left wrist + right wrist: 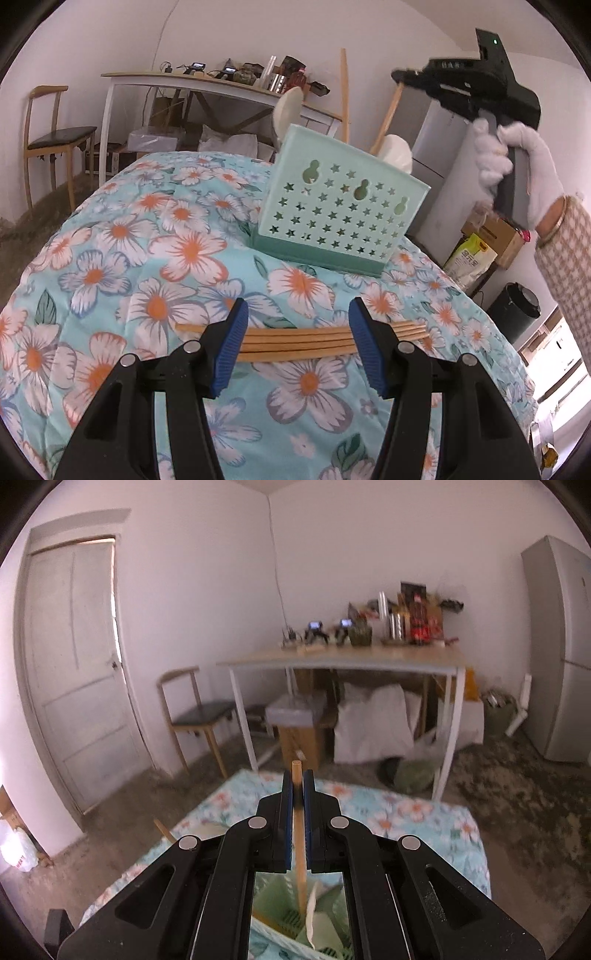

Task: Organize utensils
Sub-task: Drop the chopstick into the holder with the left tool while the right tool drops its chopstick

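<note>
A bundle of wooden chopsticks lies crosswise on the floral cloth. My left gripper hangs open just over them, and its blue pads do not press on them. Behind stands a mint-green caddy with star holes, holding white spoons and wooden sticks. A white-gloved hand holds the other gripper high at the right, above the caddy. My right gripper is shut on a single chopstick, whose lower end reaches down into the caddy beside a spoon.
A white table loaded with clutter stands at the back wall, with a wooden chair to its left. A grey fridge, a cardboard box and a black bin stand to the right of the cloth-covered table.
</note>
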Tool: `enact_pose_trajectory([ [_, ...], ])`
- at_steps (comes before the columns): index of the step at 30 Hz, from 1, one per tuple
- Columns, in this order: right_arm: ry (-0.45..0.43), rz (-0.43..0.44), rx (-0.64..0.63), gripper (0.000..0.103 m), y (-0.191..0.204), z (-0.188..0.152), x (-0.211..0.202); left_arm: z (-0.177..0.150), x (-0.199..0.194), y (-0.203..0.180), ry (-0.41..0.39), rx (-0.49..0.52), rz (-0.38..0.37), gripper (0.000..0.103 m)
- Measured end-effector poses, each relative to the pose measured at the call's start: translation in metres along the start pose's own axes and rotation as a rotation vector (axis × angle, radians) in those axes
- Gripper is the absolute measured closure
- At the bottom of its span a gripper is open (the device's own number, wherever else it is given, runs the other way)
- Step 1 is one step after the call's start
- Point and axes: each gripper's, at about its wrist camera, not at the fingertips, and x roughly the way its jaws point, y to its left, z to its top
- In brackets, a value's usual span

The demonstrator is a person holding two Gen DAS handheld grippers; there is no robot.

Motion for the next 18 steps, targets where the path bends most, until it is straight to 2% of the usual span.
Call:
enact_pose_trajectory([
  [2, 0.018, 0.000, 0.016, 0.097, -0.002, -0.002, 0.000, -0.001, 0.002, 0.003, -0.002, -0.016, 0.001, 0.048],
  [6, 0.004, 0.005, 0.042, 0.073, -0.004, -0.003, -0.015, -0.001, 0.005, 0.010, 0.008, -0.057, 0.010, 0.048],
  [12, -0.073, 0.030, 0.110, 0.071, -0.020, -0.001, -0.044, -0.001, 0.006, 0.015, 0.024, -0.078, 0.014, 0.048],
  [18, -0.126, 0.082, 0.189, 0.069, -0.038, -0.018, -0.084, -0.002, 0.008, 0.007, 0.041, -0.051, 0.015, 0.048],
])
